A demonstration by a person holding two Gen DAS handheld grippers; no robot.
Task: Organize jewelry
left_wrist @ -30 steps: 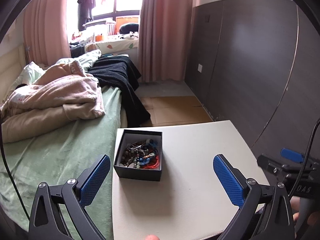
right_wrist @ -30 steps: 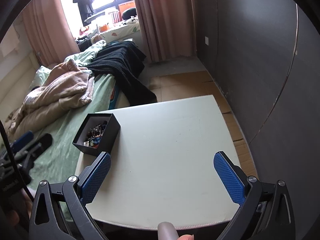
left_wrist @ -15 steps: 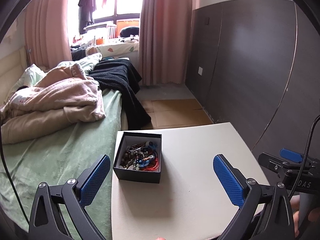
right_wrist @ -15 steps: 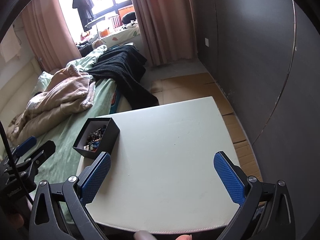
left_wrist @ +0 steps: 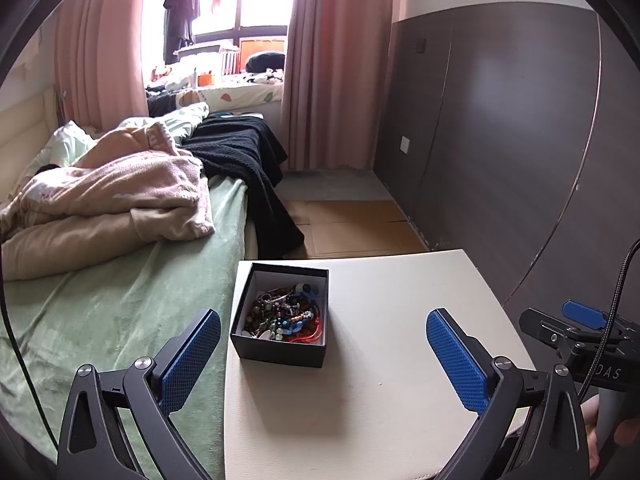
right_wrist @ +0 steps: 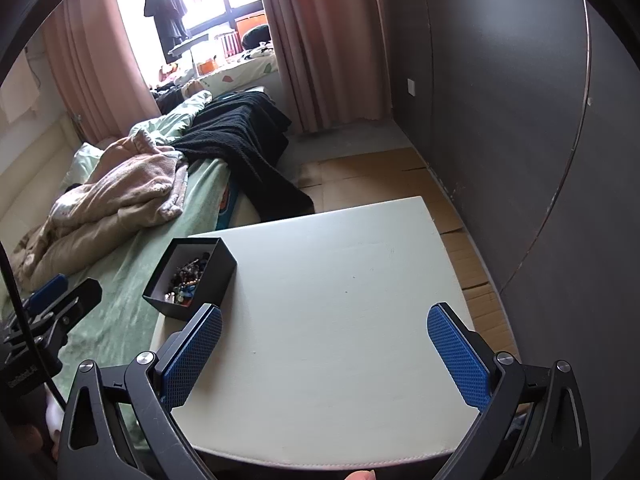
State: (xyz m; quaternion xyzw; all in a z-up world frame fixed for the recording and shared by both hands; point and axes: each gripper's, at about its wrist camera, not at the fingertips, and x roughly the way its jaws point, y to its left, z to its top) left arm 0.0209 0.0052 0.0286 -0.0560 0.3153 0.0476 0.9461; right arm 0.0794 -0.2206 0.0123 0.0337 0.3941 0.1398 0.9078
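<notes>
Both hand-held grippers (left_wrist: 324, 360) (right_wrist: 324, 356) gape empty above the table (left_wrist: 380, 400); jewelry box (left_wrist: 280, 344) apparently lidless.

**Black box, bright beads, blue pads**

My left gripper (left_wrist: 323, 356) has black arms and blue cross-hatched pads. The box (left_wrist: 280, 350) is black outside and pale inside, its beads (left_wrist: 286, 318) blue, red and brown. My desk (left_wrist: 380, 400) is cream, the bed (left_wrist: 120, 312) sheet green.

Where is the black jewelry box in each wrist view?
Left wrist: black jewelry box sits centre frame, at the white table's left edge, beside the bed.
Right wrist: same box is left of centre, at the table's far-left corner.
Shared landmark: black blanket on the bed.
</notes>
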